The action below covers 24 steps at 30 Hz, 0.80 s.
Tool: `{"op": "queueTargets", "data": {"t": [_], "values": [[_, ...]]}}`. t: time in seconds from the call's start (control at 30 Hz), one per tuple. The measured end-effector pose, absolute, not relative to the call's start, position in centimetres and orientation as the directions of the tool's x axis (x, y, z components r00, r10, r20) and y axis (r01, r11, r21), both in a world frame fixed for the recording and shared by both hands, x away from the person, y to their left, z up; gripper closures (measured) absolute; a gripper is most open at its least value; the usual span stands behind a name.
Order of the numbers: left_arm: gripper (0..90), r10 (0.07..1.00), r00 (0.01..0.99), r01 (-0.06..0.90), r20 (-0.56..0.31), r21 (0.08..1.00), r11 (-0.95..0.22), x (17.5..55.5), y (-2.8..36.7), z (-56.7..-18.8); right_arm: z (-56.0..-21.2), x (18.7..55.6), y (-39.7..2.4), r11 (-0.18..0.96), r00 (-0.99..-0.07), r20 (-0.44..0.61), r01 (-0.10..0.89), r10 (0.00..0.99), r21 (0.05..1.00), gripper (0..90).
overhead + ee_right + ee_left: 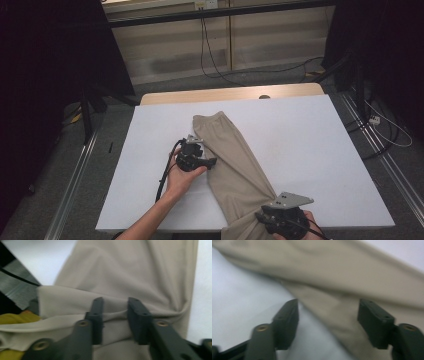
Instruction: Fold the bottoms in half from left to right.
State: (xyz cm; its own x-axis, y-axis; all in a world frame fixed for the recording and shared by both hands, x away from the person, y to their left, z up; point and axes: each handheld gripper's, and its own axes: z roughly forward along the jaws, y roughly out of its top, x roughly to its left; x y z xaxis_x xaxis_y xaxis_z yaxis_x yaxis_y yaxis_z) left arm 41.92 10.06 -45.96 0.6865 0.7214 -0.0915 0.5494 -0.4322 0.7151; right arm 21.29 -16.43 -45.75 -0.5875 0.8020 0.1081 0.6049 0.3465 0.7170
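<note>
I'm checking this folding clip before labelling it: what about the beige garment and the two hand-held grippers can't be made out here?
- Beige garment: its lower end hangs past the table's near edge and is cut off by the high view's bottom edge.
- Right hand-held gripper: its jaws are hidden under its grey plate in the high view.
- Left hand-held gripper: motion blur in the left gripper view hides whether its jaws touch the cloth.
- Yellow thing: cut off, unidentifiable.
</note>
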Motion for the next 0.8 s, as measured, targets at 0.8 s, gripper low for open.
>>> {"op": "queueTargets", "data": {"t": [0.8], "values": [[26.4,0.718,0.69,0.571,-0.092,0.679,-0.462,39.8,10.0,-45.4,-45.5,18.1,-22.0,0.274,-0.479,0.112,0.662,0.871,0.698,88.7]]}}
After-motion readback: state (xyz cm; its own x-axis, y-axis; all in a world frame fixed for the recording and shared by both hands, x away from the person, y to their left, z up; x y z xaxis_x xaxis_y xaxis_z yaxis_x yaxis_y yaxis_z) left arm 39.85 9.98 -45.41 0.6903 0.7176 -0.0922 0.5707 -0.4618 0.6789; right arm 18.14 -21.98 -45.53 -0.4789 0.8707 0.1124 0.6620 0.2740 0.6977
